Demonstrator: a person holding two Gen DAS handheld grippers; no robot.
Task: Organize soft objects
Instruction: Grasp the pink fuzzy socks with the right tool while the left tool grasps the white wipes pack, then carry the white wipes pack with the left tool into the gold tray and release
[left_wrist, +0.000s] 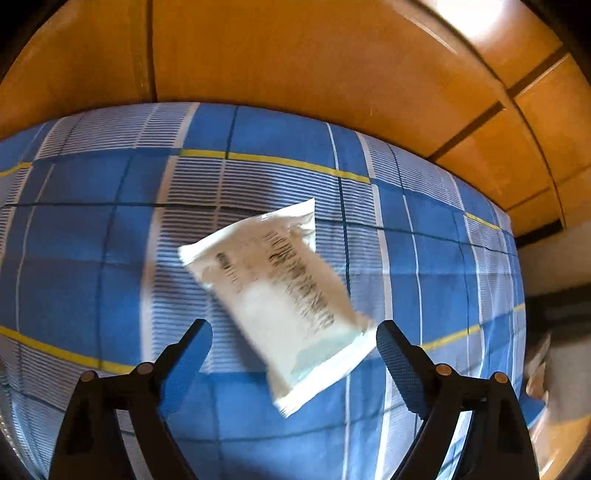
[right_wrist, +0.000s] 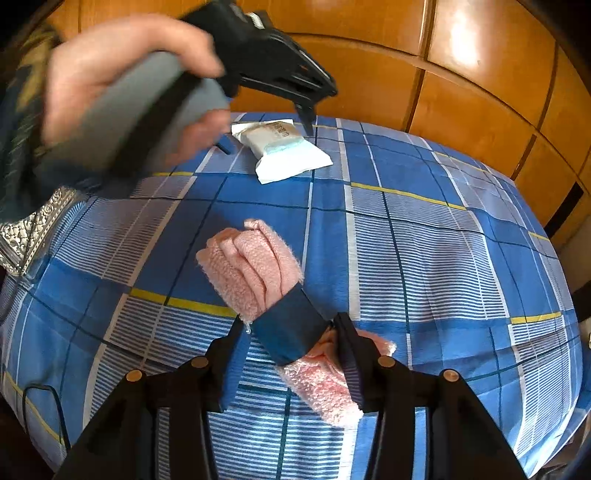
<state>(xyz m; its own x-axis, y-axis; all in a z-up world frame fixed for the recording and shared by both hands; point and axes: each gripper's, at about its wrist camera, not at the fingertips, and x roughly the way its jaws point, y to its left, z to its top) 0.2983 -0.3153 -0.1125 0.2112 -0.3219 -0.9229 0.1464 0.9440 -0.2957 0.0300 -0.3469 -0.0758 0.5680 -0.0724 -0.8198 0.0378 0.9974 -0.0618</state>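
A white soft pack (left_wrist: 280, 291) with dark print lies slanted on the blue plaid bedsheet (left_wrist: 85, 229). My left gripper (left_wrist: 293, 328) hangs over it, open wide, its fingers either side of the pack's near end and clear of it. In the right wrist view a hand (right_wrist: 110, 74) holds that left gripper (right_wrist: 266, 134) above the same pack (right_wrist: 291, 155) at the far side of the bed. A rolled pink towel (right_wrist: 255, 266) with a dark blue band (right_wrist: 291, 332) rests on the sheet between the fingers of my right gripper (right_wrist: 290, 323). The right finger touches the towel; a gap shows beside the left one.
Orange wooden wardrobe panels (right_wrist: 480, 81) stand close behind the bed. A silver embossed object (right_wrist: 29, 229) sits at the bed's left edge, and a thin black cable (right_wrist: 40, 391) loops at the near left. The bed's right edge (left_wrist: 517, 295) drops off to a blurred pale object (left_wrist: 543, 365).
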